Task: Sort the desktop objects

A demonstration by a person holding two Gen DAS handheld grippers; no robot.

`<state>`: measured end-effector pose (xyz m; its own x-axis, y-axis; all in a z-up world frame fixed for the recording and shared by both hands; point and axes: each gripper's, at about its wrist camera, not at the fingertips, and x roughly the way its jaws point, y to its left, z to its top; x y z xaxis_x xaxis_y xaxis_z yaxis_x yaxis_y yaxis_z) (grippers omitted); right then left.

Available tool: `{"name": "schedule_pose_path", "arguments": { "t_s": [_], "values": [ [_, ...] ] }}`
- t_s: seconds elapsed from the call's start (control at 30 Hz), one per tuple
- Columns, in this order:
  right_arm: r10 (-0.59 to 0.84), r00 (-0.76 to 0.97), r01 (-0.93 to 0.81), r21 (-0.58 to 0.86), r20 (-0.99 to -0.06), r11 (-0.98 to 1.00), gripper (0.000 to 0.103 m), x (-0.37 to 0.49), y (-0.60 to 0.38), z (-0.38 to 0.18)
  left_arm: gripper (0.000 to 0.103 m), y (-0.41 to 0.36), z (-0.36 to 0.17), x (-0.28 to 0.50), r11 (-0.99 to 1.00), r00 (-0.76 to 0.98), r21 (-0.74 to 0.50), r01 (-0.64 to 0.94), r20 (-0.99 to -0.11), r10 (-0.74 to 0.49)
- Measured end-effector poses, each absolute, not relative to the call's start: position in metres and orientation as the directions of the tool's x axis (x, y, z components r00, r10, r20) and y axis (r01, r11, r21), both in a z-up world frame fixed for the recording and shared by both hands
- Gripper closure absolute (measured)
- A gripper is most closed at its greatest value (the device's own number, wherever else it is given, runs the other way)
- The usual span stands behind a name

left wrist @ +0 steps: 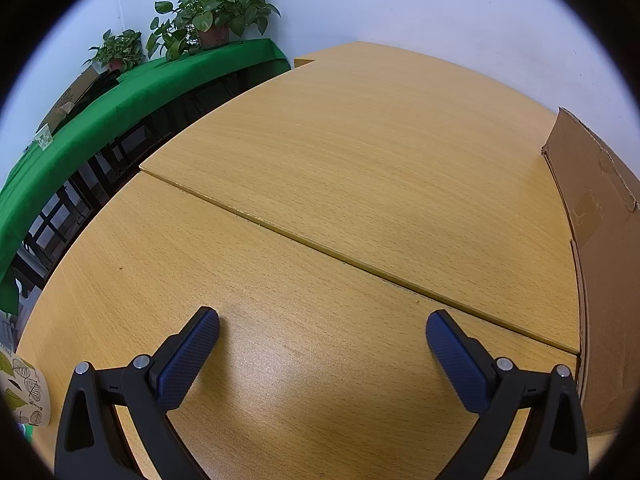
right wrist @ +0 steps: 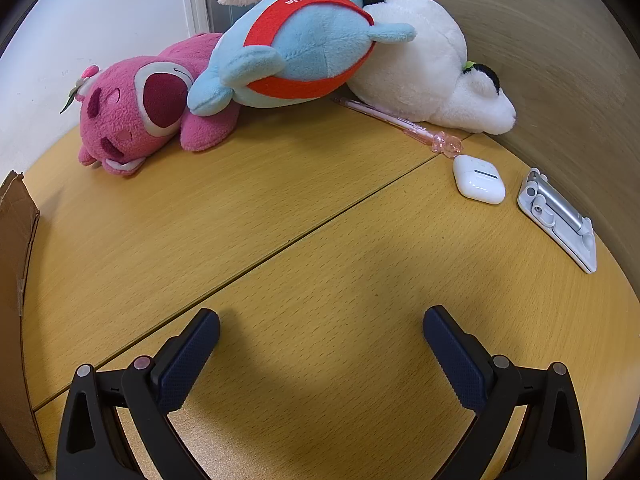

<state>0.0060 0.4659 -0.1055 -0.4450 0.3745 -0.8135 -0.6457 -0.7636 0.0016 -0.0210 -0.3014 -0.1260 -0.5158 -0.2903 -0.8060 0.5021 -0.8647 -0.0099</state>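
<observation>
While both hand-held grippers, left (left wrist: 322, 332) and right (right wrist: 321, 330), hover spread and empty, approach the probable earbud case (right wrist: 479, 179) near the tabletop (right wrist: 280, 200) right edge squarely

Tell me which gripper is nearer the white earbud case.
Right. The right gripper faces the earbud case, lying ahead to its right; the left gripper's view shows no case.

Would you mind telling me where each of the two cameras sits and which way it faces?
Left wrist: on the left hand-held gripper, looking along its open fingers over bare wooden table toward potted plants; cardboard box at right.
Right wrist: on the right hand-held gripper, open, facing plush toys, a pink pen, an earbud case.
Shared: table and, apparently, the box.
</observation>
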Motion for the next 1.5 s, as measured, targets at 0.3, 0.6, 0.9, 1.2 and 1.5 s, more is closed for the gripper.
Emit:
{"name": "schedule_pose_path", "arguments": {
  "t_s": [0.3, 0.6, 0.9, 1.2, 1.5],
  "values": [
    [0.375, -0.445, -0.646, 0.002, -0.813, -0.763, 0.0, 0.006, 0.466, -0.105, 0.0, -0.302, -0.126, -0.022, -0.865, -0.515, -0.009, 0.502, -0.807, -0.29],
    [0.226, -0.462, -0.511, 0.049, -0.857, -0.858, 0.0, 0.014, 0.447, -0.1, 0.0, -0.298, -0.124, -0.019, -0.904, -0.506, -0.008, 0.427, -0.831, -0.232],
    [-0.018, -0.694, -0.068, 0.091, -0.72, -0.994, 0.0, 0.099, 0.339, -0.013, 0.001, -0.235, -0.041, 0.072, -0.958, -0.73, -0.089, 0.273, -0.668, -0.146],
    [-0.443, -0.594, 0.483, 0.143, -0.671, -0.864, 0.0, 0.161, 0.19, 0.016, 0.0, -0.131, -0.009, 0.158, -0.953, -0.767, -0.297, -0.059, -0.598, 0.234],
    [-0.521, -0.45, 0.62, 0.166, -0.726, -0.767, 0.0, 0.17, 0.104, -0.031, 0.001, -0.084, -0.055, 0.178, -0.908, -0.648, -0.4, -0.126, -0.659, 0.381]
  ]
}}
